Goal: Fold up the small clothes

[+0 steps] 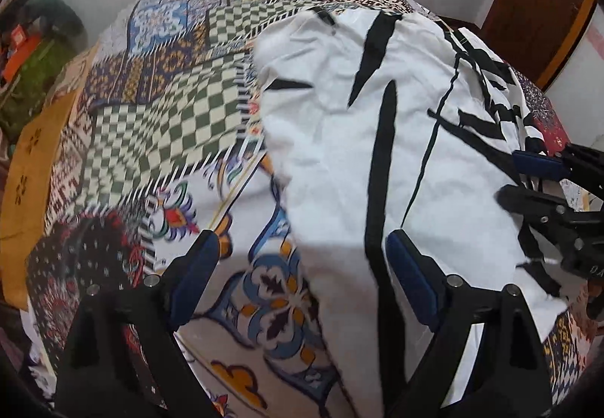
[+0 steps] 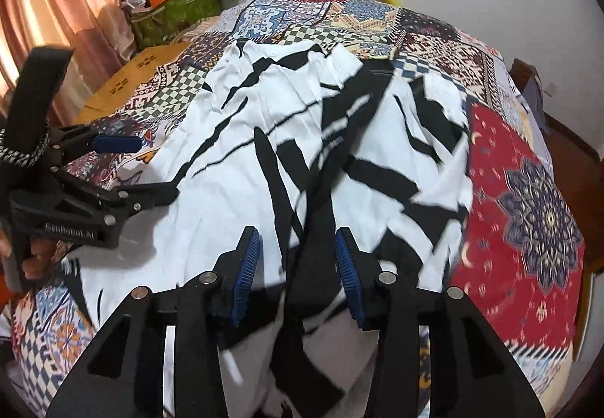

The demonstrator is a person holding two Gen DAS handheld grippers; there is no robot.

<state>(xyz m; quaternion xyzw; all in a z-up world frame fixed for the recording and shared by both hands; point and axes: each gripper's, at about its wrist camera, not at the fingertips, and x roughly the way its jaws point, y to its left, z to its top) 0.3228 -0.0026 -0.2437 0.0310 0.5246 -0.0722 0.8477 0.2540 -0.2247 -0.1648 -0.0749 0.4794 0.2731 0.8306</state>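
Left to right: our left gripper (image 1: 302, 248) has its jaws spread wide, nothing clamped, hovering over the near left edge of the white garment with black streaks (image 1: 377, 116). That garment lies rumpled on the patchwork bedspread (image 1: 158, 123). Our right gripper (image 2: 298, 252) is also parted, moderately wide, cloth bunched up between its blue pads (image 2: 247, 267) but not pinched. Red star panel (image 2: 528, 206) sits just right of the garment.

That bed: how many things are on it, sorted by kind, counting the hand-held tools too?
Garment, white with black streaks: 1
Patchwork bedspread: 1
Tools, left and right, both open: 2
Total: 4
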